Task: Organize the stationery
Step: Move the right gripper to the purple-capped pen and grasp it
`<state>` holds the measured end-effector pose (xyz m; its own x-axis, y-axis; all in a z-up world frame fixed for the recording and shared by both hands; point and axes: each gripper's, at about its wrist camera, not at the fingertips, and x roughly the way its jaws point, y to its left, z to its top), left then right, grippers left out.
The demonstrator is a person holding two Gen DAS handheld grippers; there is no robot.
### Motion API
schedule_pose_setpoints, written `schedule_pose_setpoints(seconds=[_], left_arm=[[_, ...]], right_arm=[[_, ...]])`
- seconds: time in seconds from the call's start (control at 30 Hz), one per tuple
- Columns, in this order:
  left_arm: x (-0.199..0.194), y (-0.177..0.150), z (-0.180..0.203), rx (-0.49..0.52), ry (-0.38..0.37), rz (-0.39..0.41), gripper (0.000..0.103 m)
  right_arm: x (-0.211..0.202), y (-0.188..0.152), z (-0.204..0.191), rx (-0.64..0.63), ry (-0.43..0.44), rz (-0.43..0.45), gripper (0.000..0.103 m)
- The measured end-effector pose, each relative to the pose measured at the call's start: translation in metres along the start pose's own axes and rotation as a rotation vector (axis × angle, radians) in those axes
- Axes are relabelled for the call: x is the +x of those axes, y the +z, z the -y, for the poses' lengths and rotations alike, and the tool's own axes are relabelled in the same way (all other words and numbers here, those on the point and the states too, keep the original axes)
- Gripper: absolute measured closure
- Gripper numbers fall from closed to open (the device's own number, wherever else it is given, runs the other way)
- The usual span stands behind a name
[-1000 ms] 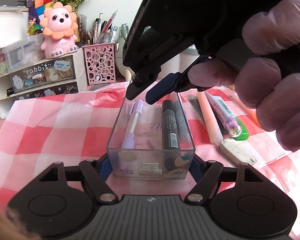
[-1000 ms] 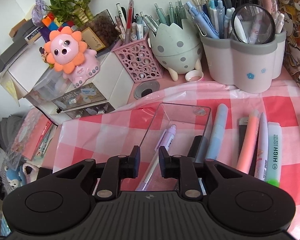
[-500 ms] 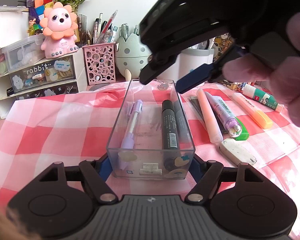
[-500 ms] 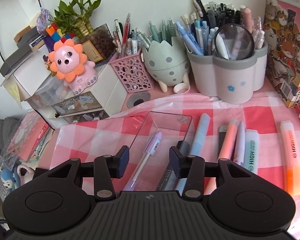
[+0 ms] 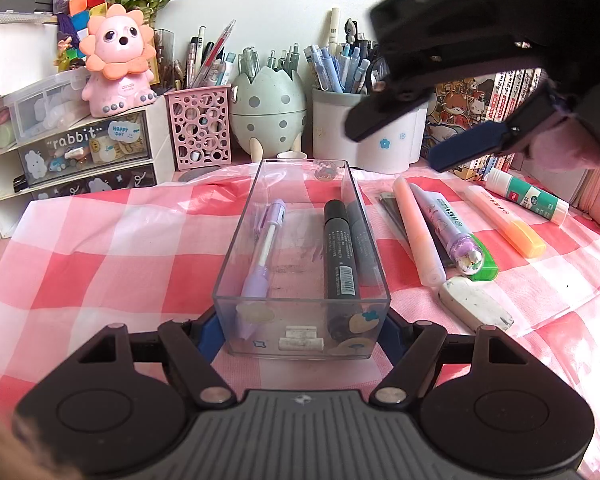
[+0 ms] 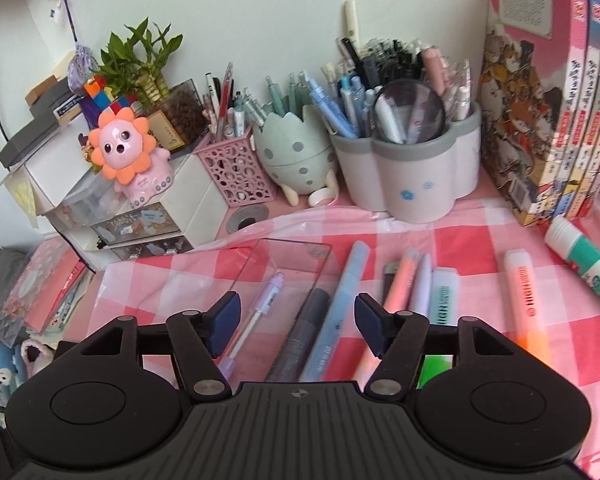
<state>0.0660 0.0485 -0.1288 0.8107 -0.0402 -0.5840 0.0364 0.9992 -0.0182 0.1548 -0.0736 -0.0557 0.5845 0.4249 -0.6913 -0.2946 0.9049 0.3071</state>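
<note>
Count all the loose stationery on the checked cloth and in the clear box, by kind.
Pens: 4 (purple, blue, peach, lilac)
Marker: 1
Highlighters: 2 (green, orange)
Glue stick: 1
Eraser: 1
Dark flat case: 1
Total: 10

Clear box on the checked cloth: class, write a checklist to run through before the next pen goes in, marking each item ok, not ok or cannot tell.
1. Clear box gripped at its near end by the left gripper: ok.
2. Right gripper has nothing between its jaws, which are opening: ok.
3. Room in the box between the purple pen and black marker: ok.
4. Peach highlighter lying loose on the cloth, unobstructed from above: ok.
5. Blue pen lying outside the box: cannot tell.
</note>
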Motion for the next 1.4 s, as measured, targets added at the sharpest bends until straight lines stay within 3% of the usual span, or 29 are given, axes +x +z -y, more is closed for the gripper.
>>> schedule_pose_setpoints(seconds=[0.73,1.07,1.4], left_arm=[[0.0,0.0,0.0,0.0,0.0,0.0,0.055],[0.0,0.0,0.0,0.0,0.0,0.0,0.055],[0.0,0.0,0.0,0.0,0.0,0.0,0.055]], right_arm=[[0.0,-0.044,0.054,0.048,-0.099,0.038,0.036],[0.01,-0.048,0.046,-0.044,-0.153,0.053,0.058],[0.024,-0.039,0.038,-0.115,-0.216,0.066,0.069]])
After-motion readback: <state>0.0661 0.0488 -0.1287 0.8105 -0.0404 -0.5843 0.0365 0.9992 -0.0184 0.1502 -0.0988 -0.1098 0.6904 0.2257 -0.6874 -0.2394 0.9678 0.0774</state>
